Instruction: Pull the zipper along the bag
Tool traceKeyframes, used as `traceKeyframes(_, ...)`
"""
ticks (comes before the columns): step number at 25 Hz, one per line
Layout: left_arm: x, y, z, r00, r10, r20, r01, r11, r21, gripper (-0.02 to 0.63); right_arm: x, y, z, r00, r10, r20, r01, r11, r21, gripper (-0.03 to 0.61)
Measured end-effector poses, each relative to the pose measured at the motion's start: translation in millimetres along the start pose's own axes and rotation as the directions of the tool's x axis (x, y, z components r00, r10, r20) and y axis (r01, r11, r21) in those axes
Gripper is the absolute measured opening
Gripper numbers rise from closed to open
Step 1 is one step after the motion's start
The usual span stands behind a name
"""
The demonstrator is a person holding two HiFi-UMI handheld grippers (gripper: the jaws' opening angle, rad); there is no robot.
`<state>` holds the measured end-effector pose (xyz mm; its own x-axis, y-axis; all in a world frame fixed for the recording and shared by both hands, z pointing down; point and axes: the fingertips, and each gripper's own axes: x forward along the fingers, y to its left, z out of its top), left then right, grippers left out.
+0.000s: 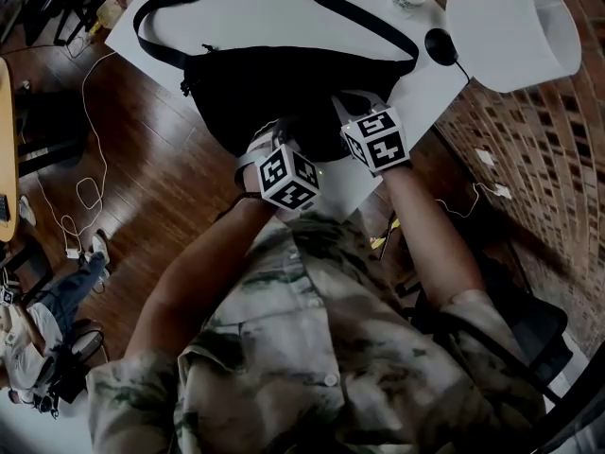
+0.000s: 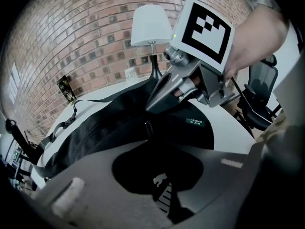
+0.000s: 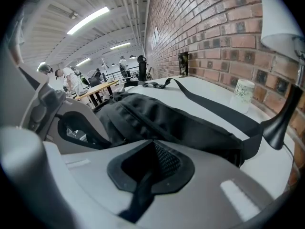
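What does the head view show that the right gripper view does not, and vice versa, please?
Only the head view shows the person's patterned shirt and the wooden floor. Only the right gripper view shows the ceiling lights, people at distant tables, and a black strip of the bag pinched between the jaws of the right gripper. Both show the bag, its strap, the white cup and the lamp.

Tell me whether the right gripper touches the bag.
Touching: the right gripper view shows the right gripper clamped on black fabric of the bag.
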<state>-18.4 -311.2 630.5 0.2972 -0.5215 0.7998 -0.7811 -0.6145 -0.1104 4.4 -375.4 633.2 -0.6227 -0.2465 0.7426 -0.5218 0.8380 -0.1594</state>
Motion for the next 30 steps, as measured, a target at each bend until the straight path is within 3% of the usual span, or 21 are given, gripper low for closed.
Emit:
traceKeyframes(10,-17.9,16.9,-0.7,0.996,-0.064,0.055,0.07,0.993,-0.098,0.026,3.5,-0.4,-3.9,1.0,-0.004,-0.017,0.003,1.0,-0.024,0.006)
traceKeyframes(22,-22.6,30.7,-4.6,0.983,-0.155,0.093,0.165,0.98,-0.107,0.024,5.6,-2.8,-8.3,0.997,-0.057,-0.043,0.056,0.998,-0.04,0.006)
traceKeyframes(30,-44.3,64.9,-41.1,0.981,-0.167,0.102,0.18,0.975,-0.128,0.023,5.6,-9.2,-10.9,0.993,-0.099,-0.06,0.098,0.995,-0.025,0.006)
